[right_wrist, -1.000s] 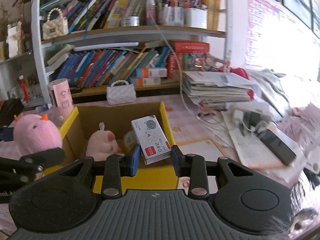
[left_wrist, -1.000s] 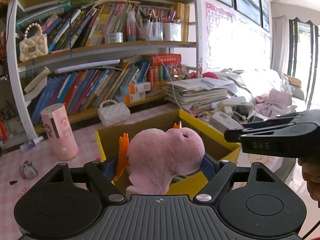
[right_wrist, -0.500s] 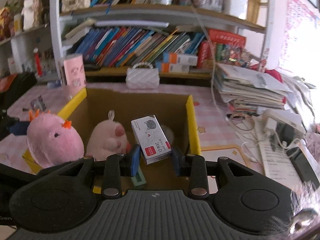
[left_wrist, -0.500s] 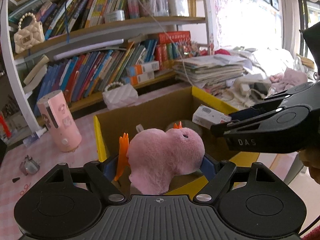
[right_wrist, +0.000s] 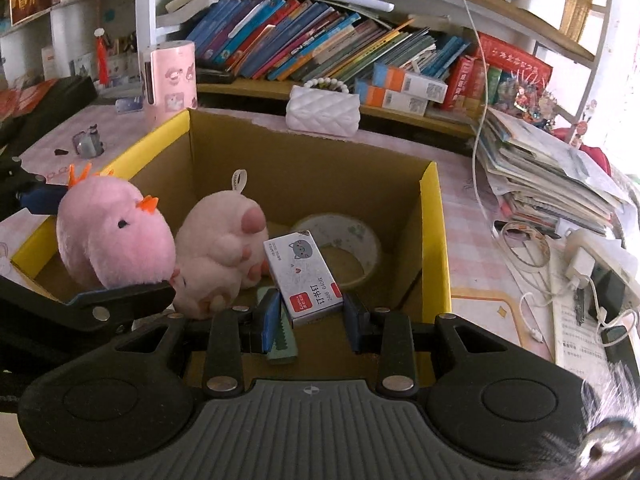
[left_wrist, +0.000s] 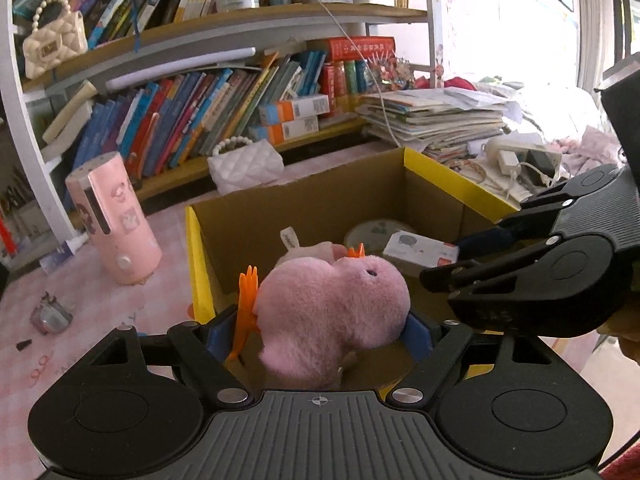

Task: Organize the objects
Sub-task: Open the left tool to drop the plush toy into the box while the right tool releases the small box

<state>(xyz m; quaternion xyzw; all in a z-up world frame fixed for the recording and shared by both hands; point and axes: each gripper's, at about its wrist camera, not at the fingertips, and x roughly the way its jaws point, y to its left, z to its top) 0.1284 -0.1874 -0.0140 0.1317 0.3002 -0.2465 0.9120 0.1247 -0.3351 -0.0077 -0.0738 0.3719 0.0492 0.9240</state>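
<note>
My left gripper (left_wrist: 320,328) holds a pink plush chick (left_wrist: 332,304) with orange tufts between its blue pads, and its jaws are opening. The plush hangs over the near left corner of the yellow-edged cardboard box (left_wrist: 196,248). My right gripper (right_wrist: 310,312) is shut on a small grey staple box (right_wrist: 304,272) with a cat face, held above the inside of the cardboard box (right_wrist: 434,240). On the carton's floor lie a pale pink paw plush (right_wrist: 220,248), a tape roll (right_wrist: 340,240) and a green item (right_wrist: 280,344).
A pink cylinder (left_wrist: 112,232) and a white quilted purse (left_wrist: 246,164) stand behind the carton, before a crowded bookshelf. A paper stack (left_wrist: 432,120) and chargers with cables (right_wrist: 580,264) fill the right. A small metal object (left_wrist: 50,314) lies at the left.
Both grippers have moved forward and down over the cardboard box, each with its object. The right gripper has rolled and now looks into the box.
</note>
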